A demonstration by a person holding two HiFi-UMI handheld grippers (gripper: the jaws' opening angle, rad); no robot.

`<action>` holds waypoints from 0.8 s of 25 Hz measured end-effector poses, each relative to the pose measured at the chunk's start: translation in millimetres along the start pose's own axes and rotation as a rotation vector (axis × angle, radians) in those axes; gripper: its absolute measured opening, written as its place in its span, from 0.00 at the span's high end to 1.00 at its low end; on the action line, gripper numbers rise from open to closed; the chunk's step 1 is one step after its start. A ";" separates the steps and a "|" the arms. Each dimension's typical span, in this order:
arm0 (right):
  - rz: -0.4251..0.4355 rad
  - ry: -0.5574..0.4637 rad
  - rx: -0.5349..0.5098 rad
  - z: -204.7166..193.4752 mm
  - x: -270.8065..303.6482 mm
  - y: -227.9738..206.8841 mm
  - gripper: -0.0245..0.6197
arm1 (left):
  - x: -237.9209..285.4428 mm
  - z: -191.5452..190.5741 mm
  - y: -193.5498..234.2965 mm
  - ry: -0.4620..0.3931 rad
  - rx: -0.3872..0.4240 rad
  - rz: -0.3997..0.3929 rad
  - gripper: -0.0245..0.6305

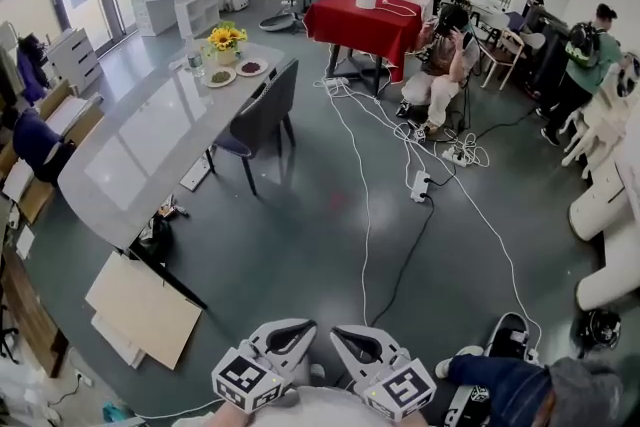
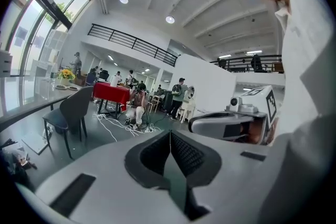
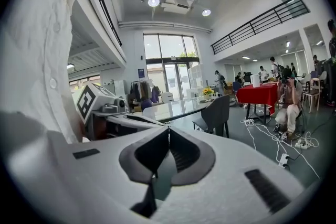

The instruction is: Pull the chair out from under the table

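A dark grey chair (image 1: 262, 110) stands tucked against the right edge of the long grey table (image 1: 150, 150), far up the room from me. The same chair (image 2: 73, 113) shows at the left in the left gripper view and the chair (image 3: 216, 113) right of centre in the right gripper view. My left gripper (image 1: 292, 332) and right gripper (image 1: 352, 339) sit side by side at the bottom of the head view, close to my body. Both are shut with nothing between their jaws. Left gripper (image 2: 170, 136) and right gripper (image 3: 169, 131) jaws meet in a closed line.
White cables (image 1: 365, 175) and power strips (image 1: 420, 185) trail across the green floor between me and a red-clothed table (image 1: 365, 23). A seated person (image 1: 442, 65) and several others fill the back. Cardboard sheets (image 1: 145, 308) lie by the table's near end. Flowers (image 1: 226, 39) and plates stand on the table.
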State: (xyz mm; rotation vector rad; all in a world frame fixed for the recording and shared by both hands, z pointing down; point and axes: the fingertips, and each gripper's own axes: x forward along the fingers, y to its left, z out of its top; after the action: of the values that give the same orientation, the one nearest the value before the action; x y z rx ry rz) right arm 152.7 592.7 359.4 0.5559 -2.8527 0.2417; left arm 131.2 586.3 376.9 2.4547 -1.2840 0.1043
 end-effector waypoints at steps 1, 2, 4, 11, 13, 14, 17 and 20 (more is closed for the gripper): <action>0.000 0.000 0.002 0.0 1.0 -3.6 0.96 | 3.2 0.9 1.4 0.006 0.003 -0.002 0.94; -0.010 -0.002 0.003 0.1 2.8 -10.3 0.96 | 7.5 1.6 4.3 0.003 0.009 -0.003 0.94; -0.034 -0.007 0.004 2.2 11.1 -28.6 0.96 | 18.5 6.3 15.4 -0.018 0.017 -0.004 0.94; -0.064 0.003 -0.021 18.8 74.5 -92.1 0.96 | 54.6 38.8 100.2 -0.046 -0.002 0.033 0.94; -0.080 0.001 -0.031 33.7 98.9 -116.3 0.96 | 66.4 55.1 132.0 -0.042 -0.016 0.042 0.94; -0.085 -0.004 -0.038 43.2 111.4 -127.8 0.96 | 72.5 63.0 147.0 -0.035 -0.019 0.042 0.94; -0.095 -0.023 -0.053 69.3 148.4 -157.7 0.96 | 88.5 81.9 187.9 -0.007 -0.005 0.034 0.94; -0.102 -0.034 -0.053 84.8 185.7 -182.6 0.96 | 101.0 97.2 227.8 0.008 0.012 0.034 0.94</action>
State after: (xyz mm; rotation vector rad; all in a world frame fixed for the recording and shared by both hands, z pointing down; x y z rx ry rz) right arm 39.8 343.5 345.7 0.6984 -2.8434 0.1405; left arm -3.6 355.3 375.1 2.4403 -1.3253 0.1310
